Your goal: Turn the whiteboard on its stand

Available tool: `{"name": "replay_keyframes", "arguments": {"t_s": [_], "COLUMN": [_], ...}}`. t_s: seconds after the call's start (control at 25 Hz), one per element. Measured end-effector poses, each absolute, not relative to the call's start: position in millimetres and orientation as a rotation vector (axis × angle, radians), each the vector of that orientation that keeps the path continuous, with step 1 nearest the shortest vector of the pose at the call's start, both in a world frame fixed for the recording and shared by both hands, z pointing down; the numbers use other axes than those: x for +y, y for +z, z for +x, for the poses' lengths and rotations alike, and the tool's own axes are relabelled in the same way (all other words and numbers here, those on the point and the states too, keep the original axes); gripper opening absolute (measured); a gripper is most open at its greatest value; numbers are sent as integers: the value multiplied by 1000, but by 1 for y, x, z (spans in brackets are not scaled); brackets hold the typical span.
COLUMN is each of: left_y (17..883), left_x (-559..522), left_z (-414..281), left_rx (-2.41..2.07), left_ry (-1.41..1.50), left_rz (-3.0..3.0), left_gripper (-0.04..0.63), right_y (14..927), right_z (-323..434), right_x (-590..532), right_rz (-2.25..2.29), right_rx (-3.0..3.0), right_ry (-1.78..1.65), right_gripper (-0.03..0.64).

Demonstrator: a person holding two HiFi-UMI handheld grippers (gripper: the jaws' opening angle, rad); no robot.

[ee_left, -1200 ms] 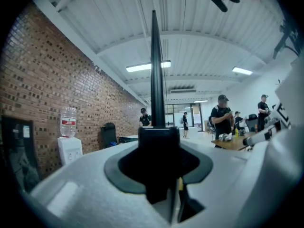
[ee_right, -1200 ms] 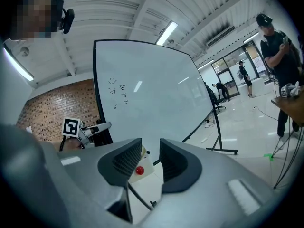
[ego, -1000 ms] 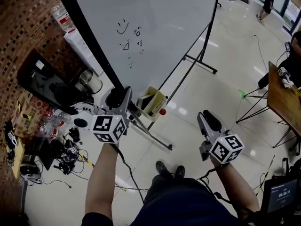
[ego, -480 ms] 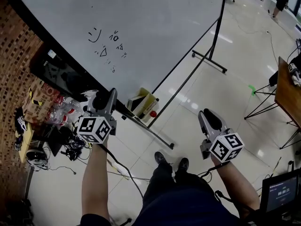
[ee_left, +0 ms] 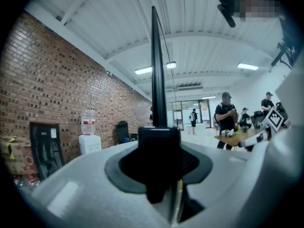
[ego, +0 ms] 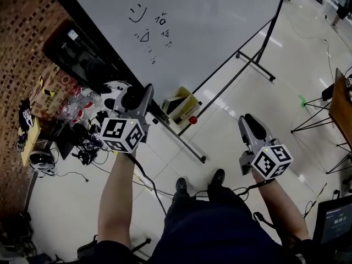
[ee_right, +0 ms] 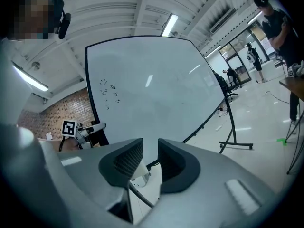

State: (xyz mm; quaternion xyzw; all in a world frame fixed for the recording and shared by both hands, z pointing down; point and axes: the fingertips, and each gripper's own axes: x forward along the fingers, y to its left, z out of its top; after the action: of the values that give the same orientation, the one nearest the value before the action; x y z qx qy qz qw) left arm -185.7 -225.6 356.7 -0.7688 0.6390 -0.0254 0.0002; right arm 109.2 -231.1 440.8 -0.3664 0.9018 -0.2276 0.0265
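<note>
The whiteboard (ego: 220,26) stood far and left on its black stand (ego: 256,66). The left tongs (ego: 144,95) were clamped on its near black edge (the left gripper view showed the board edge-on). The right tongs (ego: 250,122) hung well apart to the right, narrowly parted, with nothing between them. Small scribbles (ego: 148,32) marked the board.

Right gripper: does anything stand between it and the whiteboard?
Nothing visible does. The right gripper, jaws apart and empty, faces the whiteboard across open air. The left gripper is clamped on the board's black edge.
</note>
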Motion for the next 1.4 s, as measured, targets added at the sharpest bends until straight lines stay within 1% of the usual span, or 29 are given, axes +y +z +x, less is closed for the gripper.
{"name": "replay_keyframes", "arguments": {"t_s": [0.36, 0.64, 0.88, 1.0, 1.16, 1.24, 1.4], "left_y": [343, 340, 339, 340, 340, 344, 356], "left_x": [-210, -201, -129, -122, -127, -99, 3], "left_z": [-177, -176, -204, -208, -206, -218, -261], "left_rx": [1985, 2011, 2009, 2037, 2066, 2077, 2043], "left_ry": [-28, -13, 10, 3, -11, 0, 27], "left_rz": [-2413, -2399, -2414, -2398, -2391, -2395, -2429], "left_gripper": [156, 156, 156, 155, 155, 160, 167], "right_y": [442, 439, 436, 443, 450, 460, 474], "right_z": [73, 49, 19, 21, 41, 41, 16], "right_x": [-219, -242, -192, -194, -206, -181, -74], "right_rz": [-1259, -1219, -1145, -1045, -926, -890, -868], "right_rx": [2795, 2850, 2882, 2901, 2933, 2950, 2946], "right_ry": [-710, -726, -700, -735, -776, -785, -762], "right_gripper": [95, 95, 95, 95, 95, 95, 89]}}
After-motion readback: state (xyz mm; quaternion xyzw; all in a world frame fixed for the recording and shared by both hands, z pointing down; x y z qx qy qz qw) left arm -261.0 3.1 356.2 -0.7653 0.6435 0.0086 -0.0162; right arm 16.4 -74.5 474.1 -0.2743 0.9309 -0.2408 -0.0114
